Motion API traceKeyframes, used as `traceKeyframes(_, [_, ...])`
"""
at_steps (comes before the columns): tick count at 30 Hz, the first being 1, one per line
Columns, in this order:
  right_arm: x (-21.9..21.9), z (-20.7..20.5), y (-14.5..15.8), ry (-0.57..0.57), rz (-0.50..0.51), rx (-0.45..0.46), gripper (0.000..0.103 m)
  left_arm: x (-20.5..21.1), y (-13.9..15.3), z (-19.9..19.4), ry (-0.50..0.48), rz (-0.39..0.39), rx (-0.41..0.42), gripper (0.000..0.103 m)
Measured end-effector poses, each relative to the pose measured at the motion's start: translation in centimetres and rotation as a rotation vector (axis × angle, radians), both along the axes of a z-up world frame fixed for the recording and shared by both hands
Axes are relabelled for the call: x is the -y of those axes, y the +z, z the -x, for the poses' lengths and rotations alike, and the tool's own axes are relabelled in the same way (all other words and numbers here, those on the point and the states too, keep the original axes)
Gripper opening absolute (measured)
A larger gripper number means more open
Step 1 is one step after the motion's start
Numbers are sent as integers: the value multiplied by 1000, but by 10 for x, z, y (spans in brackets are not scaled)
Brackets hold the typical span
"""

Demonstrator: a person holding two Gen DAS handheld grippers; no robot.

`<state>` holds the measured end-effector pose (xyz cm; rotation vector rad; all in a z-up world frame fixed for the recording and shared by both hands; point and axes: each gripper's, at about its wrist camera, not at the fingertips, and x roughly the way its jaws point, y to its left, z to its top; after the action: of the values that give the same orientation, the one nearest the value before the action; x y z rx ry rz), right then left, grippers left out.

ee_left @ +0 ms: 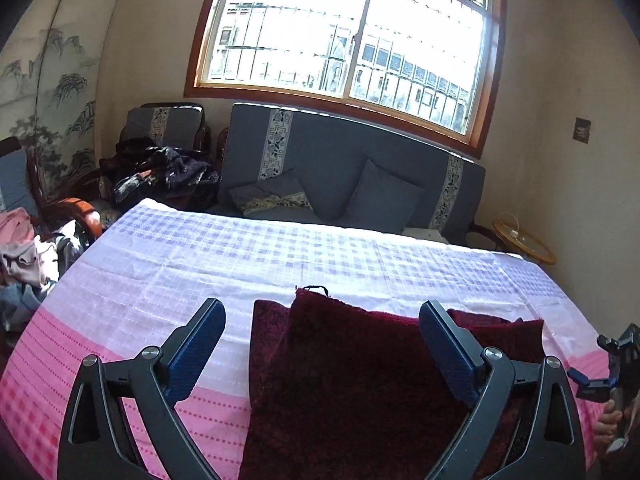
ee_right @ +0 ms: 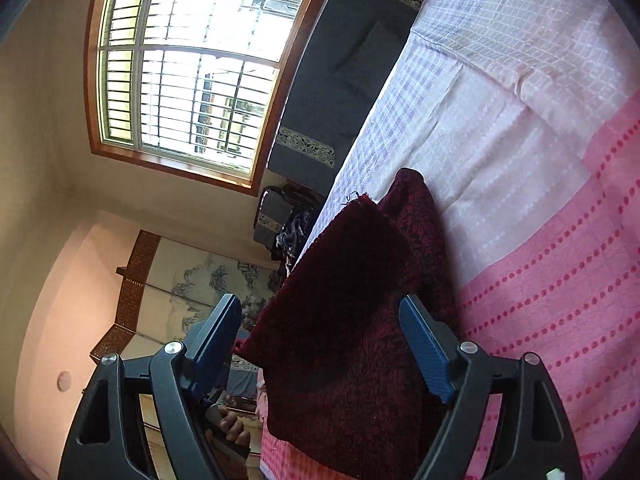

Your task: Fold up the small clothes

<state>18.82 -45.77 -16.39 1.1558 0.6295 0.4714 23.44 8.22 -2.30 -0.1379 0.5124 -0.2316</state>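
A dark red fleece garment (ee_left: 340, 380) lies folded on the pink and lilac checked cloth (ee_left: 200, 264) over the table, near its front edge. My left gripper (ee_left: 322, 312) stands open just above it, one finger on each side and no pad pressing the fabric. In the right wrist view, which is rolled sideways, the same garment (ee_right: 352, 300) shows between the wide-apart fingers of my right gripper (ee_right: 320, 302), also open. The right gripper (ee_left: 612, 360) appears at the right edge of the left wrist view, with a hand (ee_left: 608, 424) on it.
Behind the table stands a grey sofa (ee_left: 340, 160) with cushions under a barred window (ee_left: 344, 32). Dark clothes (ee_left: 160, 172) are piled on an armchair at the back left. More clothes (ee_left: 28, 260) lie off the table's left edge. A small round table (ee_left: 524, 240) sits at the right.
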Motion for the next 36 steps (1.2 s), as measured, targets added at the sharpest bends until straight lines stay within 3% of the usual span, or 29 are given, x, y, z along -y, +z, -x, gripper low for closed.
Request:
traceKeyframes(3, [-9, 19, -4, 29, 63, -1, 80, -14, -2, 5, 35, -66, -14, 97])
traceKeyframes(7, [-20, 44, 0, 50, 184, 4, 80, -40, -26, 18, 40, -97, -79, 97])
traceKeyframes(14, [-31, 70, -11, 68, 323, -27, 80, -69, -101, 30, -50, 41, -320, 97])
traceKeyframes(18, [-39, 73, -13, 81, 356, -28, 79, -68, -118, 38, -117, 160, -366, 95])
traceKeyframes(19, [-41, 75, -12, 84, 361, -22, 78, -66, -117, 41, -131, 168, -357, 90])
traceKeyframes(21, [-46, 77, -10, 90, 378, -10, 75, -60, -118, 42, -148, 146, -371, 70])
traceKeyframes(23, [-50, 76, -8, 95, 399, -5, 71, -52, -125, 39, -182, 126, -429, 34])
traceKeyframes(24, [-52, 74, -8, 100, 406, -8, 69, -47, -128, 37, -194, 115, -447, 28])
traceKeyframes(26, [-55, 70, -10, 113, 413, -18, 64, -41, -128, 41, -192, 85, -437, 21])
traceKeyframes(30, [-54, 61, -17, 116, 432, -87, 10, -42, -125, 47, -164, 94, -437, 10])
traceKeyframes(36, [-43, 66, -14, 120, 371, -113, 8, -46, -119, 60, -159, 105, -483, 8])
